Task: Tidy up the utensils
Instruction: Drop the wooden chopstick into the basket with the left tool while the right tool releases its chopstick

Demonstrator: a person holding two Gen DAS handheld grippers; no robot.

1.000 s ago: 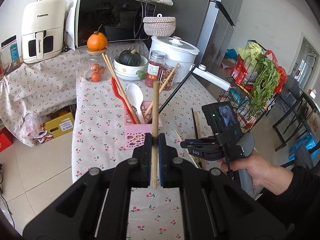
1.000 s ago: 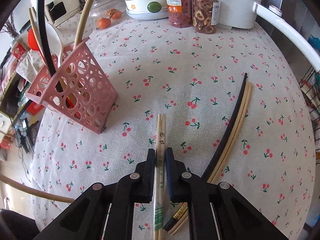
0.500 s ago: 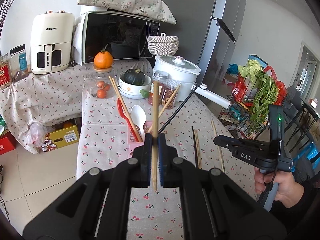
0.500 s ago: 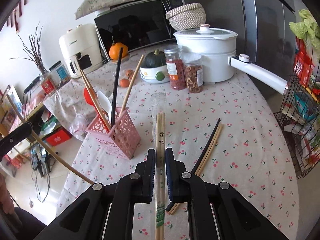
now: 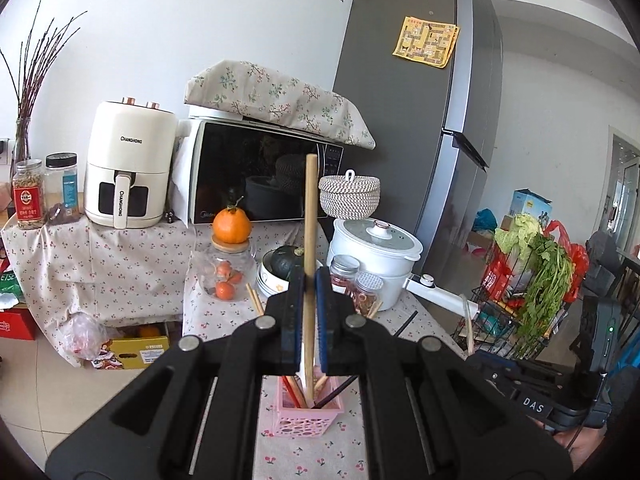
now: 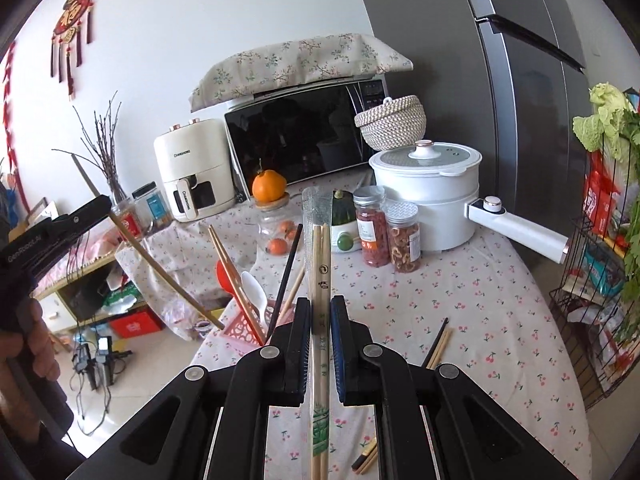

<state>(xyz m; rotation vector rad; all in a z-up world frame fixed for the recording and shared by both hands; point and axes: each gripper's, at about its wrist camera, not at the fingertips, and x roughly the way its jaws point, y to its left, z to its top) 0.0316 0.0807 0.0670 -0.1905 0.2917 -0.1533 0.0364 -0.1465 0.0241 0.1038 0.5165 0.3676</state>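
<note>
the left gripper is clenched on a single wooden chopstick. the stick's long axis runs upright, and its lower tip hangs directly above the open mouth of the pink utensil holder. the right gripper grips a wrapped chopstick pair, axis along its fingers, with the holder lower left of it. judgement: the left gripper is nearer; a straight descent should seat the stick.

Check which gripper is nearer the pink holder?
Left. The left gripper sits right above the pink holder, chopstick over its opening; the right gripper is off to its side.
</note>
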